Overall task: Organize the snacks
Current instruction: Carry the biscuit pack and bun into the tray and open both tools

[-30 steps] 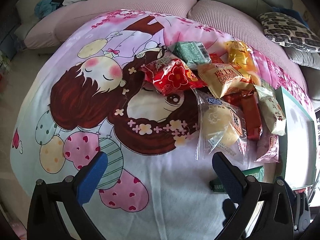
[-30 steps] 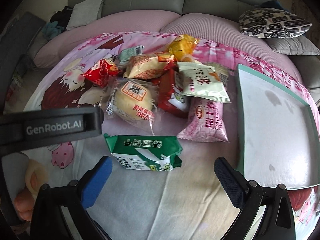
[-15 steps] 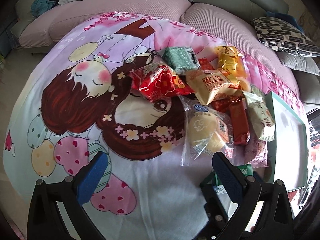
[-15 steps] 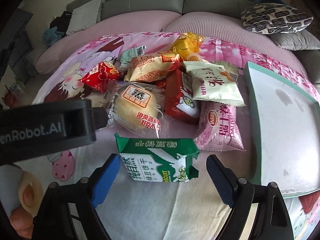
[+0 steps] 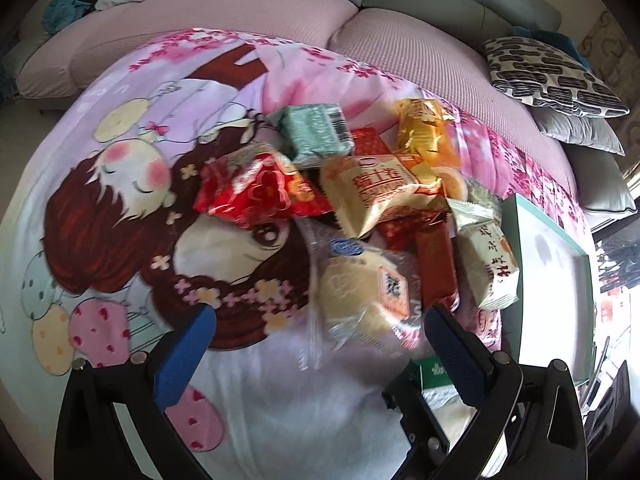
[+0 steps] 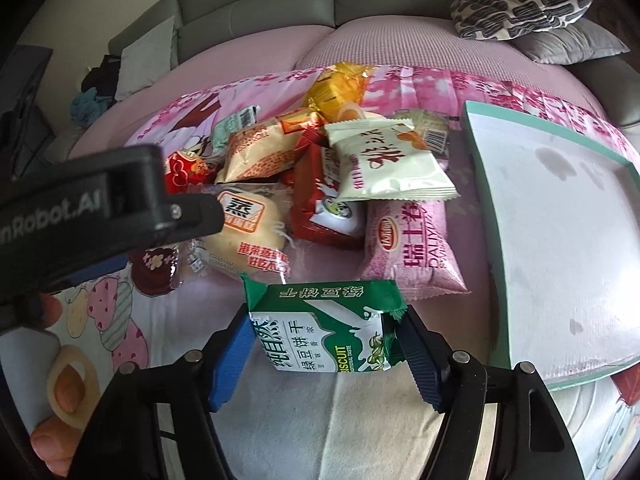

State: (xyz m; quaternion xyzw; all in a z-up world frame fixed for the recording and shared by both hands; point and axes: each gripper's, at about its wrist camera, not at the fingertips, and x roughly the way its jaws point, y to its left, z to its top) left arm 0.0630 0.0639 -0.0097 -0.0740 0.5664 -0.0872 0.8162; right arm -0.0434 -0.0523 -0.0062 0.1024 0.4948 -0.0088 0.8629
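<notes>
Right gripper point(image 6: 326, 354), jaws closing on the green biscuit packet point(image 6: 326, 326), which sits between the 2 blue pads; both pads appear to meet the wrapper's crimped sides, though firm contact cannot be confirmed; just beyond the packet, the clear-wrapped steamed cake point(image 6: 244, 232) and pink Swiss-roll packet point(image 6: 412, 248); further out, the remaining snack pile; to the claw's right, the teal-rimmed tray point(image 6: 480, 184), holding nothing. Left gripper point(image 5: 320, 356), jaws wide apart and holding nothing, over the same cake. Risk: a pinch on the wrapper alone may let the slick film slide free on lifting, or crush the biscuits.
</notes>
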